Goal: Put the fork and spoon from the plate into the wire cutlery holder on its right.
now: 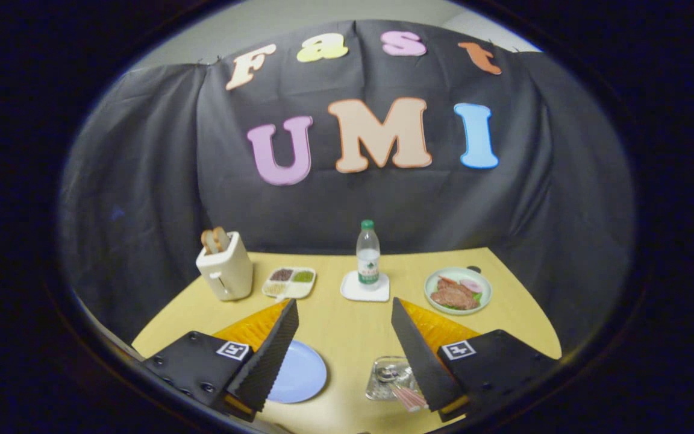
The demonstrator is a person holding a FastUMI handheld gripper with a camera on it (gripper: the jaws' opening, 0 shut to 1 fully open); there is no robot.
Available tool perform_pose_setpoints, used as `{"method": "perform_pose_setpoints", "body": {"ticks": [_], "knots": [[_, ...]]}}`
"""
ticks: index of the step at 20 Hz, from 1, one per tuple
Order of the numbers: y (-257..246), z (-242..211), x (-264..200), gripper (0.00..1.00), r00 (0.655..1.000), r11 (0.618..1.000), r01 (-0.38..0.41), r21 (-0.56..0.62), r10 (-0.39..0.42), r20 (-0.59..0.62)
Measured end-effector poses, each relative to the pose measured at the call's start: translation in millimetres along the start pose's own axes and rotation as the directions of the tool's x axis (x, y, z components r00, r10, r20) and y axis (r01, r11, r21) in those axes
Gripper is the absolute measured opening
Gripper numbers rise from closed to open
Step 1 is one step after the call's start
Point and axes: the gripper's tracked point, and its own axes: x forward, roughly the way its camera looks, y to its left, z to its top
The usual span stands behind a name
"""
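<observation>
Yellow tabletop (347,337) is seen beneath the gripper (344,319), whose fingers are held wide apart with nothing between them but bare table. A broad open strip of table is left ahead of the fingers, running up to a row of items near the far edge, which is backed by black cloth. Below the left finger, a pale blue plate (299,374) is partly hidden; no cutlery can be made out on its visible part. Beside the right finger, the wire cutlery holder (388,377) is noted, well apart from the plate, with pink handles (408,398) and something metallic lying in it; fork and spoon cannot be told apart. Along the far row are recorded: a cream toaster (225,268) holding bread slices, a white divided tray (289,282) with small portions in its compartments, a water bottle (368,253) upright on a white square coaster (365,289), and a green plate (458,290) carrying meat and vegetables near the right table edge.
</observation>
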Motion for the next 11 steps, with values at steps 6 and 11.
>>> {"method": "perform_pose_setpoints", "body": {"ticks": [6, 11], "knots": [[14, 30, -15, 0.99, 0.977, 0.999, 0.048, -0.018, -0.043, 0.209], [26, 48, -20, 0.98, 0.957, 0.99, 0.088, -0.113, -0.052, 0.286]]}}
